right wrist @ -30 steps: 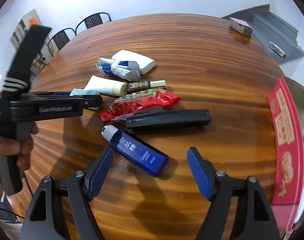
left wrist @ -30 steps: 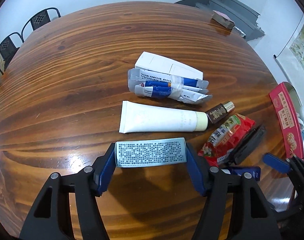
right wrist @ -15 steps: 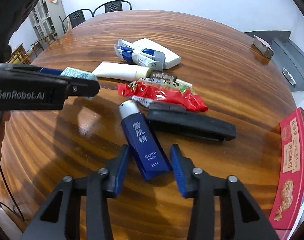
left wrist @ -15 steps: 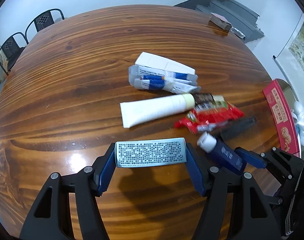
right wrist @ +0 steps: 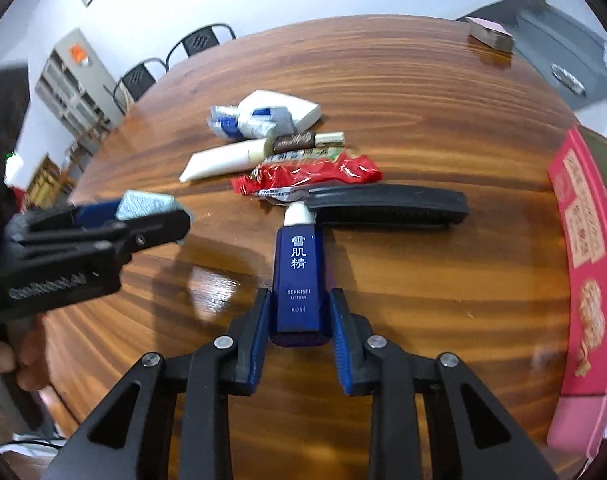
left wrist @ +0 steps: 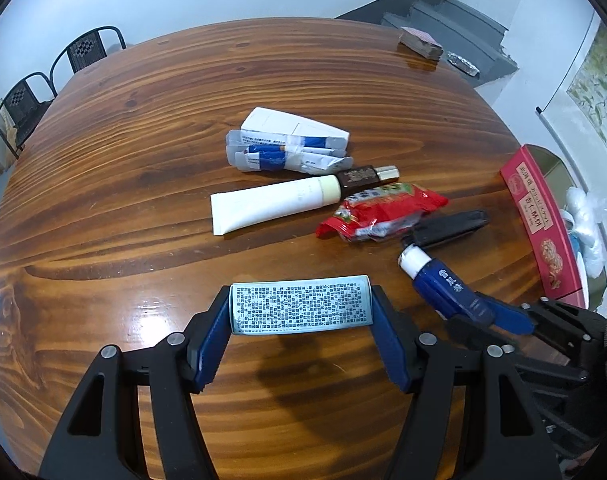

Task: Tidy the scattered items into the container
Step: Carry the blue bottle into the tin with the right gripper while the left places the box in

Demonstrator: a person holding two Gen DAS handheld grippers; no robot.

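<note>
My left gripper [left wrist: 300, 300] is shut on a silver box with fine print [left wrist: 301, 310], held just above the round wooden table [left wrist: 143, 140]. In the right wrist view my right gripper [right wrist: 299, 300] has its jaws closing on the base of a blue lotion bottle [right wrist: 297, 264], and the blue pads [right wrist: 263, 320] touch both its sides. The bottle's white cap points away, toward a black case [right wrist: 387, 204]. The left wrist view shows this bottle [left wrist: 443, 284] low on the right.
Scattered mid-table are a white tube [left wrist: 271, 204], a brown vial [left wrist: 363, 176], a red snack packet [left wrist: 383, 210] and a white box with blue-white sachets [left wrist: 291, 140]. A red biscuit box [left wrist: 539, 220] stands at the right edge. A small brown block [left wrist: 419, 44] lies far back.
The right gripper's jaws went from wide apart to closed around the blue bottle, which turned from slanting to lengthwise between them. The left gripper drew back with the silver box.
</note>
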